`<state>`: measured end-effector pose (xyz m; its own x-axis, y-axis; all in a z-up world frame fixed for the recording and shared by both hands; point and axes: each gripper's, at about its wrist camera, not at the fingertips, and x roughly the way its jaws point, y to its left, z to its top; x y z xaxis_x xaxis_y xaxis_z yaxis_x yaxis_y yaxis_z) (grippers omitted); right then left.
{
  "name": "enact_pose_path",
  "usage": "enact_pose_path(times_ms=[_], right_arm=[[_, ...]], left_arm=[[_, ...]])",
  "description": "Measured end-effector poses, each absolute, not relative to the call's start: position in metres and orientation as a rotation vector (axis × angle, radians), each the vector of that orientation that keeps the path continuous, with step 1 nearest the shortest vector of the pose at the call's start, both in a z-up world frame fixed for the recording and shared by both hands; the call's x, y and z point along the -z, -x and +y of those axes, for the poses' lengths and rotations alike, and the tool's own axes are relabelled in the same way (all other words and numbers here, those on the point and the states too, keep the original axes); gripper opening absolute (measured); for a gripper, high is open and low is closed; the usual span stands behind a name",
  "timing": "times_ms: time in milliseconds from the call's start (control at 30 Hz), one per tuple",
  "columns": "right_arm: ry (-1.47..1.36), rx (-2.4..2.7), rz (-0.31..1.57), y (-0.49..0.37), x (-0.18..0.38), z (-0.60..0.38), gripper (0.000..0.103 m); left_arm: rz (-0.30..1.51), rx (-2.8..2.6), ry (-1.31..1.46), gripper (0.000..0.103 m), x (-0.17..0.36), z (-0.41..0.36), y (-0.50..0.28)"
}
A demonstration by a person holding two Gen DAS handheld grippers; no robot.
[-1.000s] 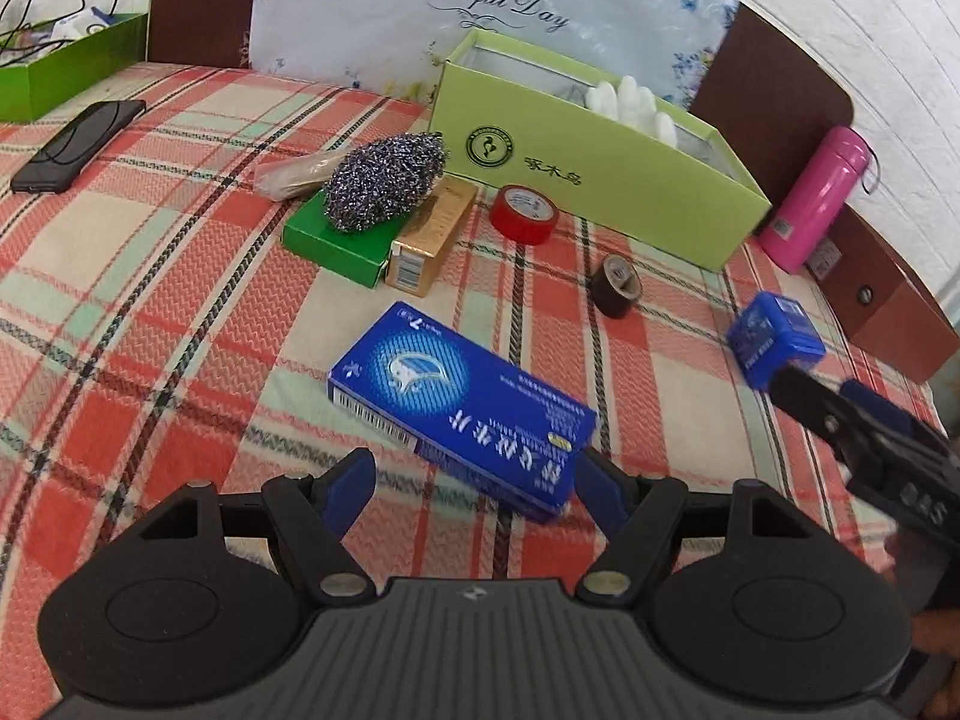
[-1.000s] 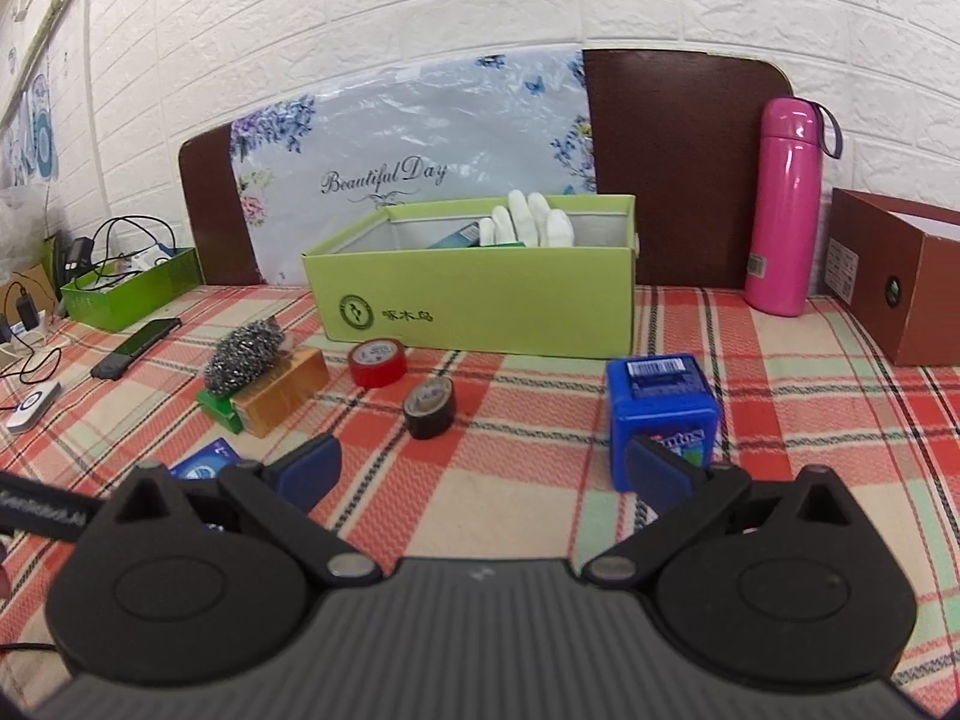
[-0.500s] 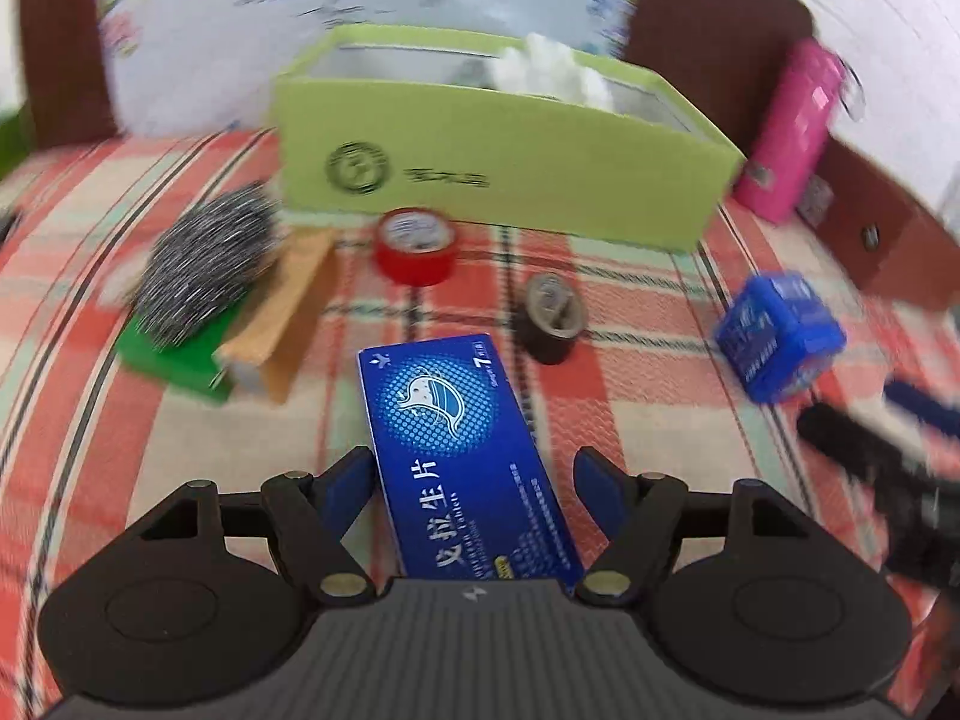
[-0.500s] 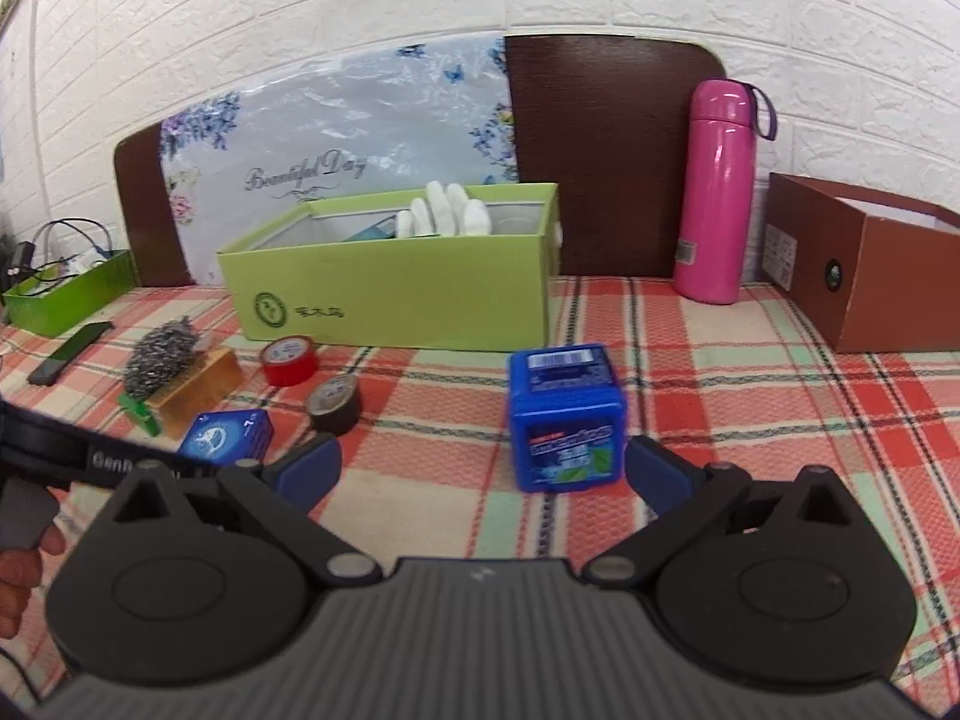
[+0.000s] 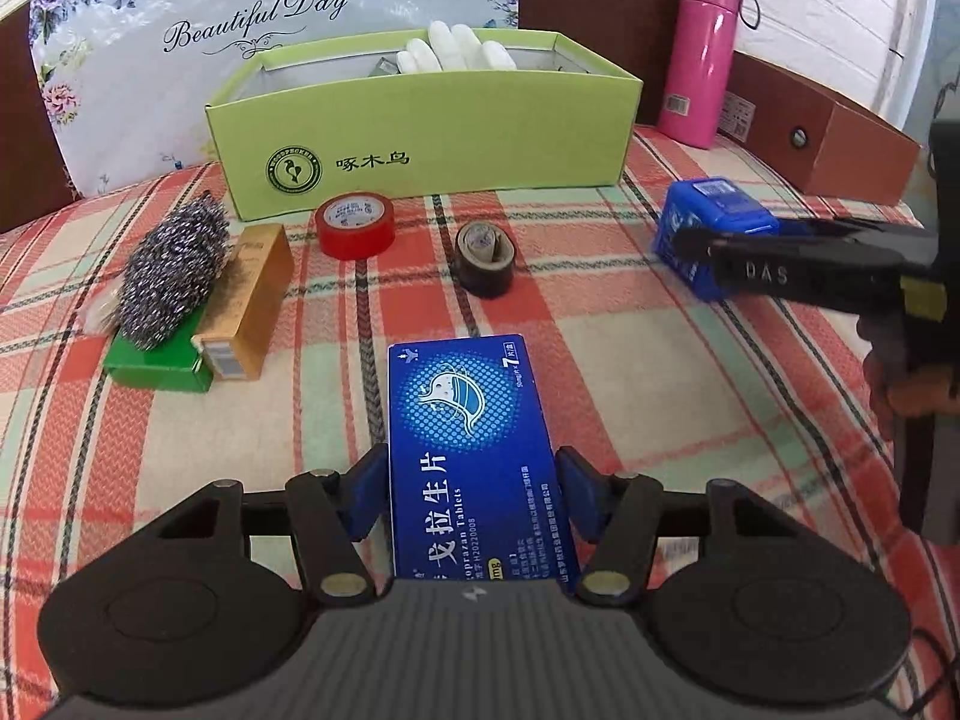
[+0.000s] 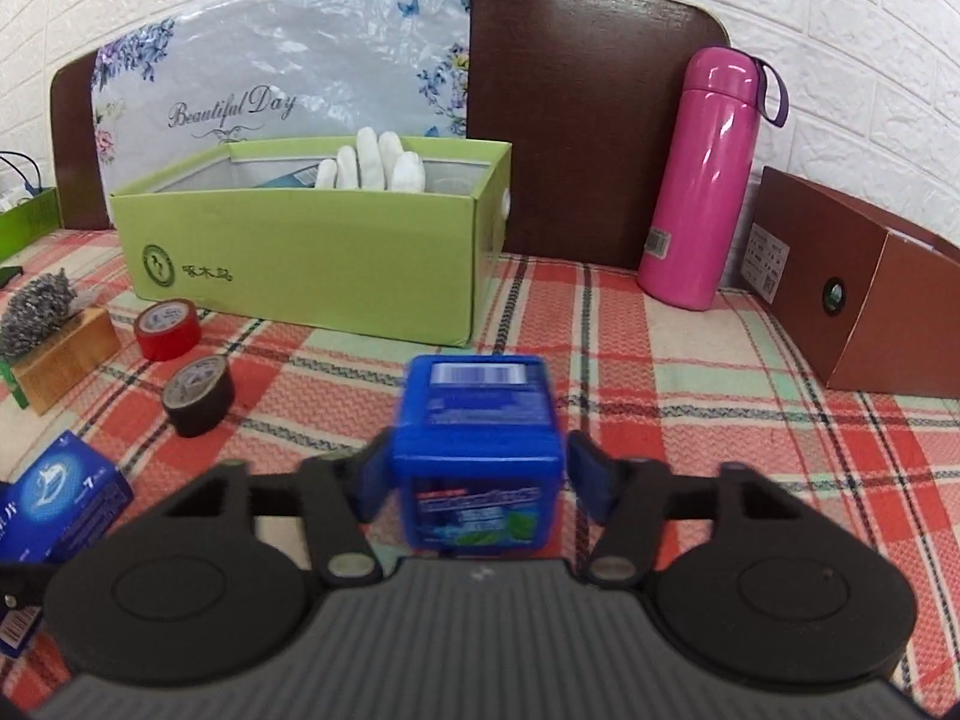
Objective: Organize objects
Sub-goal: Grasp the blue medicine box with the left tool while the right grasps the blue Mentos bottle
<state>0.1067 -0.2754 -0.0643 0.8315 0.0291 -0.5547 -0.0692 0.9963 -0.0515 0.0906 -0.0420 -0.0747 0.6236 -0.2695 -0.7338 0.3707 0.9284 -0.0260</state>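
A flat blue tablet box (image 5: 468, 396) lies on the checked cloth, its near end between the fingers of my left gripper (image 5: 471, 468). The jaws are closing and both pads touch the box's long sides. A blue cube-shaped gum box (image 6: 480, 420) stands between the fingers of my right gripper (image 6: 477, 462). Its jaws are closing too, pads against the box's sides. In the left wrist view the right gripper (image 5: 690, 240) reaches in from the right around the gum box (image 5: 714, 204). An open lime-green box (image 5: 420, 138) with white gloves (image 5: 456, 51) stands behind.
A red tape roll (image 5: 355, 225) and a dark tape roll (image 5: 485, 258) sit before the green box. At left a steel scourer (image 5: 174, 276) rests on a small green box (image 5: 156, 369) beside a gold box (image 5: 252, 300). A pink bottle (image 6: 702, 180) and brown box (image 6: 870, 300) stand at right.
Both grippers moved forward over their boxes and narrowed their jaws. The left view swung until the tablet box lies lengthwise between the fingers. The gum box now sits between the right fingers.
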Motion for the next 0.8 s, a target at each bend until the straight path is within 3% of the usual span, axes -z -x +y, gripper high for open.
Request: enact_pose_path(times_ms=[333, 467, 700, 800], right_arm=[[0.007, -0.214, 0.634, -0.056, 0.058, -0.256, 0.055], [0.043, -0.214, 0.621, -0.042, 0.058, -0.245, 0.065], [0.063, -0.193, 0.613, -0.046, 0.057, -0.242, 0.064], [0.059, -0.203, 0.627, -0.048, 0.058, -0.243, 0.055]], left_arm=[[0.813, 0.289, -0.145, 0.066, 0.076, -0.028, -0.077], [0.822, 0.289, -0.114, 0.066, 0.074, -0.022, -0.077], [0.815, 0.278, -0.108, 0.063, 0.076, -0.023, -0.078], [0.811, 0.292, -0.084, 0.06, 0.074, -0.021, -0.079]])
